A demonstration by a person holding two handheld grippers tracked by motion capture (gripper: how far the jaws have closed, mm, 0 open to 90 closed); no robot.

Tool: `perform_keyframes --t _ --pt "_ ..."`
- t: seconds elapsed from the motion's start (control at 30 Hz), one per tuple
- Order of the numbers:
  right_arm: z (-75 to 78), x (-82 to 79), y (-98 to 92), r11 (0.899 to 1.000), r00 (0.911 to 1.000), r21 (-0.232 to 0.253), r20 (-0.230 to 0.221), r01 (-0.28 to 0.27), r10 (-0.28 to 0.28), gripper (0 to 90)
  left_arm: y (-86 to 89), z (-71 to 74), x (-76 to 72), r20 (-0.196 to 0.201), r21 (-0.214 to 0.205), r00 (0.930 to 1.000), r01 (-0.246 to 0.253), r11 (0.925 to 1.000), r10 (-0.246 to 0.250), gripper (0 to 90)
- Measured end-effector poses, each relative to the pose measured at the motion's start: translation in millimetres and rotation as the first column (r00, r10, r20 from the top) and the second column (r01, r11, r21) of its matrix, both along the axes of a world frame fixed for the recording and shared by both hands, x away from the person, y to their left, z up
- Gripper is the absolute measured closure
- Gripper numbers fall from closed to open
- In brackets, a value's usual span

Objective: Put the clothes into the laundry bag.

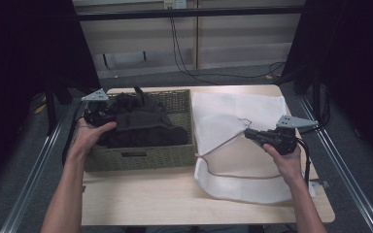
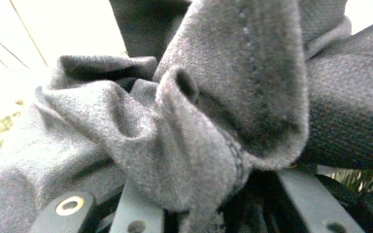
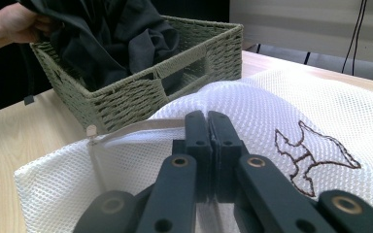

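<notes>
Dark garment (image 1: 141, 125): a crumpled black-grey cloth heaped in the woven basket, bulging above its rim; in the left gripper view its folds (image 2: 199, 121) press right against the camera.
Woven basket (image 1: 141, 158): olive green, rectangular, on the left half of the worktop, just beside the mesh bag.
Left hand-held gripper (image 1: 94, 116): at the basket's left end, clamped on a fold of the dark garment, which bunches between its jaws.
Mesh bag (image 1: 252, 109): white, lying flat on the right half of the worktop, opening edge lifted.
Right hand-held gripper (image 3: 208, 127): jaws pressed together on the mesh bag's raised edge.
Worktop (image 1: 175, 199): pale wood, bare along the near side.
</notes>
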State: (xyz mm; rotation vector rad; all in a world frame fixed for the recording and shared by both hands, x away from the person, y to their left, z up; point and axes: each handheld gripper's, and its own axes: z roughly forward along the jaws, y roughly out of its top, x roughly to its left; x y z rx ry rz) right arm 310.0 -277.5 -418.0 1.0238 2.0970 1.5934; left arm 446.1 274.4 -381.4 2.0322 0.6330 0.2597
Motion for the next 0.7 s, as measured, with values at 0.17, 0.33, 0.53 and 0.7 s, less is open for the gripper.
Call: perform_keyframes --t 0.17,0.33,0.53,0.7 --pt "1.4 -1.8 -0.9 1.0 1.0 0.005 0.007 -0.003 0.003 88.9 4.4 8.1 -4.0 0.028 -0.075 0.9992 -0.026 0.9968 0.028 70.6" --pt "1.9 -2.4 -1.1 1.0 0.9999 0.004 0.009 -0.004 0.004 88.9 4.4 12.7 -5.0 0.04 -0.111 0.9985 -0.034 0.9933 0.038 70.9" --pt "2.5 -2.6 -2.3 1.0 0.9999 0.012 0.016 -0.001 0.0 88.9 8.5 22.4 -8.0 0.057 -0.168 0.9959 -0.061 0.9838 0.071 71.1" --pt "2.5 -2.4 -2.1 1.0 0.9998 0.012 0.017 0.001 -0.001 88.9 9.4 32.1 -9.8 0.067 -0.187 0.9944 -0.068 0.98 0.082 71.1"
